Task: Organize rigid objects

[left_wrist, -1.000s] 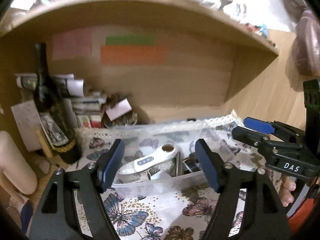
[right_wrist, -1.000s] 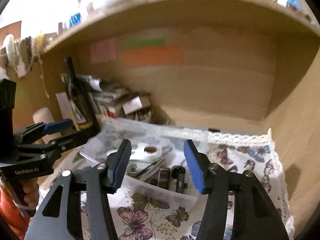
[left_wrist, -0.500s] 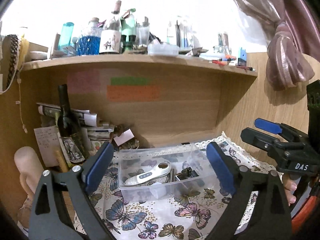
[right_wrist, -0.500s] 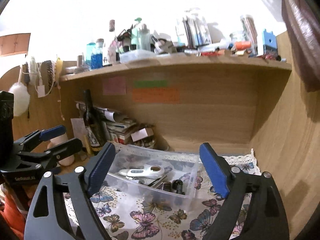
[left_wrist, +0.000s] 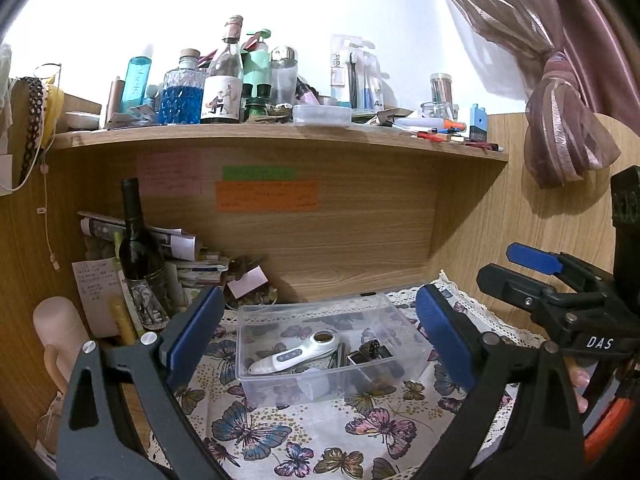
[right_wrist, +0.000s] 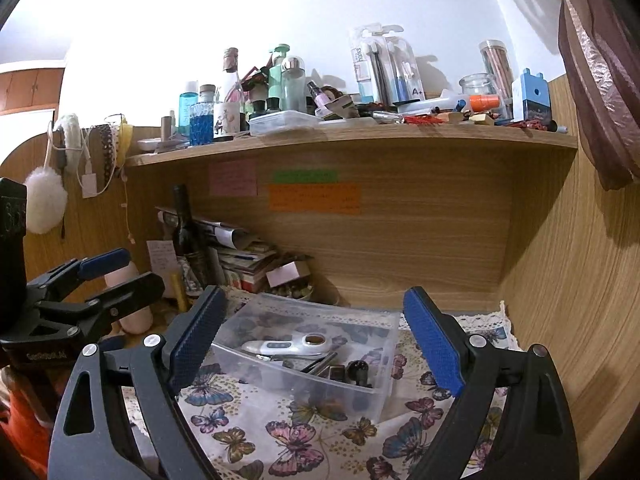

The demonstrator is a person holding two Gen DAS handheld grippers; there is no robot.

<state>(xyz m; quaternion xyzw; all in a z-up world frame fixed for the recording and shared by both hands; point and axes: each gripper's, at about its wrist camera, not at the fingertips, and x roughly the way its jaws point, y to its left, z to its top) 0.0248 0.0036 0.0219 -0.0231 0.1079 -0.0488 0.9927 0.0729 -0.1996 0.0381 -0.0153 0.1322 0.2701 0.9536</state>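
In front of the wide-open, empty left gripper [left_wrist: 316,332] and right gripper [right_wrist: 314,336] sits a clear box [left_wrist: 332,344] holding a white gadget [left_wrist: 296,354].

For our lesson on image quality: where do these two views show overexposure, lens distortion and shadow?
Left wrist view: white wall blown out; straight wooden shelf bows from fisheye; black corners vignette. Right wrist view: wall equally overexposed; recess under the shelf dim; clear plastic box on the butterfly cloth stays sharp.
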